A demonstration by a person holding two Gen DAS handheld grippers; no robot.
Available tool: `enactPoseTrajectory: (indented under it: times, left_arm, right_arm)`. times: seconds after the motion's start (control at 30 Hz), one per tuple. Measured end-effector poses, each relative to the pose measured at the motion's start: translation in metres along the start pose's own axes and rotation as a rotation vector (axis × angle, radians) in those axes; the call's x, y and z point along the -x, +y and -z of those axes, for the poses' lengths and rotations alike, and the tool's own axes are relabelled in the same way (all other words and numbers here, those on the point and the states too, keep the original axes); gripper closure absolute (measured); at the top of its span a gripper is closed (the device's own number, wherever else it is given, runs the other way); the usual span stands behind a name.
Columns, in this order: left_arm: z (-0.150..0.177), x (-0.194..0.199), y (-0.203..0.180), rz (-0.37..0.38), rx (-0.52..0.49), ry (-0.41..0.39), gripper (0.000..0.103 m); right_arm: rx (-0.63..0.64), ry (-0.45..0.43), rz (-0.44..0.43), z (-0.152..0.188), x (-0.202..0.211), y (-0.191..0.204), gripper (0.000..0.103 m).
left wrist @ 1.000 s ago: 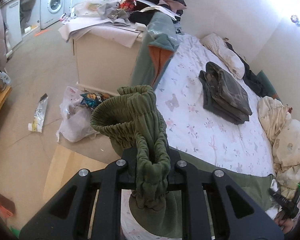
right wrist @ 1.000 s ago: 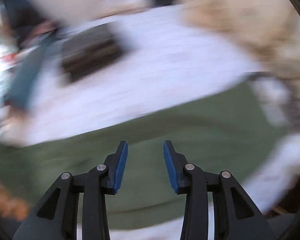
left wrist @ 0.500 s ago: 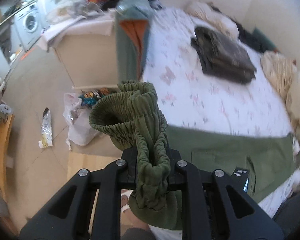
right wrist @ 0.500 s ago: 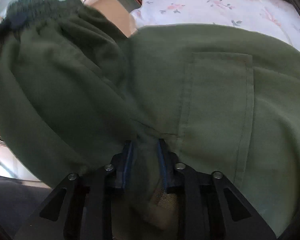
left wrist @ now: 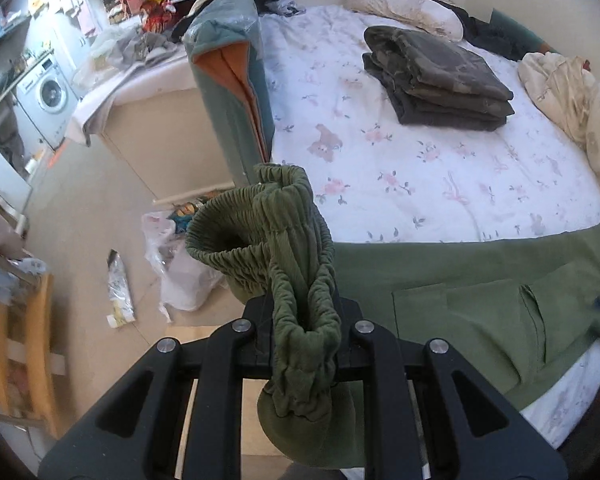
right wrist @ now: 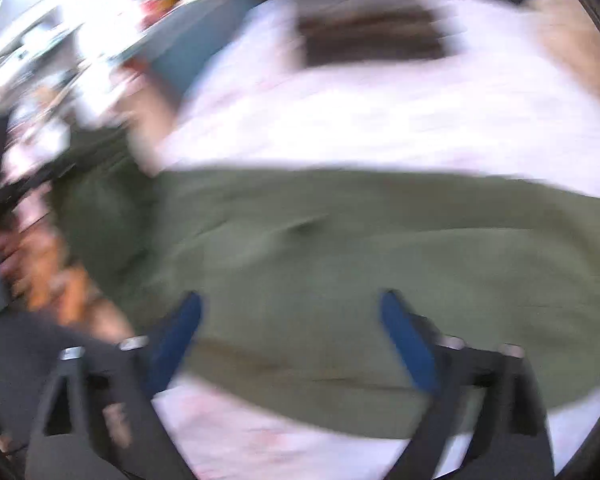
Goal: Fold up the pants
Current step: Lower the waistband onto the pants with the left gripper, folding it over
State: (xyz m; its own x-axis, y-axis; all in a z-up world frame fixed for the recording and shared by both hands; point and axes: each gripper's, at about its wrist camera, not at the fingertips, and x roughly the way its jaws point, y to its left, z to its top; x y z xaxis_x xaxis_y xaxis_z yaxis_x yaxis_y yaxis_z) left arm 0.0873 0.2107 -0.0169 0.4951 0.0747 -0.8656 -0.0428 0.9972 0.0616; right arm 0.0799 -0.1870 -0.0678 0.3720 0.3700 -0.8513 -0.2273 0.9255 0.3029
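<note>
Right gripper (right wrist: pixel 290 338) now spread wide and empty above the green pants (left wrist: pixel 480 280), where half a second ago clamped on a pinch of cloth near the pocket; heavily blurred, so evidently swinging fast, likely toward a fresh hold. Left gripper (left wrist: pixel 304 320) as before, shut on the bunched waistband (left wrist: pixel 276 216), held up off the bed (left wrist: pixel 420 160). Pants legs spread flatter along the near edge, ready for folding

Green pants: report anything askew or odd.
The green pants lie flat across the bed, but the waistband is bunched, clamped in the left hand-held gripper beyond the bed's edge.
</note>
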Motion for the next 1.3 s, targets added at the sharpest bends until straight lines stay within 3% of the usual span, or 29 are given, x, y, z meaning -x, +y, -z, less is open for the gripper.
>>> enactPoseTrajectory:
  times: [0.07, 0.2, 0.27, 0.33, 0.4, 0.5, 0.6, 0.63, 0.67, 0.7, 0.73, 0.83, 0.93, 1.0, 1.1, 1.13, 1.2, 1.27, 1.3]
  left_arm:
    - [-0.002, 0.003, -0.009, -0.03, -0.026, -0.02, 0.089]
    - [-0.006, 0.013, -0.036, -0.026, -0.043, -0.008, 0.088]
    - [-0.006, 0.023, -0.062, -0.017, -0.097, -0.011, 0.088]
    - [-0.004, 0.038, -0.098, -0.028, -0.174, -0.054, 0.088]
    - [0.007, 0.044, -0.137, -0.024, -0.251, -0.072, 0.086]
    - [0.043, 0.025, -0.194, 0.01, -0.364, 0.003, 0.081]
    - [0.087, -0.017, -0.239, 0.118, -0.438, 0.149, 0.078]
    - [0.095, -0.028, -0.246, 0.135, -0.438, 0.19, 0.068]
    - [0.103, -0.037, -0.25, 0.166, -0.426, 0.237, 0.057]
    - [0.109, -0.042, -0.251, 0.229, -0.409, 0.278, 0.039]
    - [0.112, -0.041, -0.25, 0.28, -0.394, 0.289, 0.038]
    - [0.101, -0.02, -0.237, 0.338, -0.33, 0.256, 0.035]
    - [0.072, 0.009, -0.207, 0.417, -0.193, 0.137, 0.034]
    - [0.054, 0.013, -0.189, 0.38, -0.108, 0.062, 0.033]
    - [0.044, -0.025, -0.183, 0.206, -0.057, 0.111, 0.034]
    - [0.047, -0.045, -0.181, 0.156, -0.038, 0.144, 0.039]
    - [0.058, -0.083, -0.18, 0.141, 0.01, 0.207, 0.04]
    - [0.073, -0.117, -0.181, 0.177, 0.093, 0.3, 0.04]
    - [0.077, -0.122, -0.179, 0.185, 0.113, 0.289, 0.038]
  right_arm:
    - [-0.117, -0.046, 0.049, -0.003, 0.017, -0.046, 0.007]
    - [-0.328, -0.134, -0.006, 0.007, 0.036, -0.118, 0.008]
    - [-0.416, -0.128, 0.027, 0.014, 0.027, -0.117, 0.008]
    - [-0.512, -0.161, -0.044, 0.02, 0.036, -0.136, 0.007]
    - [-0.519, -0.171, -0.073, 0.015, 0.046, -0.146, 0.007]
    - [-0.553, -0.165, -0.059, 0.012, 0.044, -0.149, 0.007]
    - [-0.649, -0.118, -0.143, 0.016, 0.039, -0.157, 0.007]
    - [-0.673, -0.103, -0.168, 0.017, 0.036, -0.16, 0.007]
    - [-0.684, -0.096, -0.179, 0.019, 0.035, -0.16, 0.007]
    - [-0.683, -0.091, -0.177, 0.02, 0.035, -0.16, 0.007]
    - [-0.679, -0.09, -0.173, 0.022, 0.037, -0.16, 0.007]
    - [-0.684, -0.096, -0.171, 0.025, 0.041, -0.162, 0.007]
    - [-0.709, -0.096, -0.179, 0.026, 0.041, -0.166, 0.007]
    - [-0.704, -0.093, -0.172, 0.023, 0.038, -0.164, 0.007]
    - [-0.67, -0.085, -0.136, 0.021, 0.031, -0.159, 0.007]
    - [-0.657, -0.077, -0.122, 0.021, 0.028, -0.156, 0.007]
    - [-0.635, -0.057, -0.098, 0.022, 0.021, -0.152, 0.007]
    - [-0.618, -0.042, -0.073, 0.025, 0.016, -0.151, 0.007]
    - [-0.622, -0.034, -0.081, 0.028, 0.013, -0.152, 0.007]
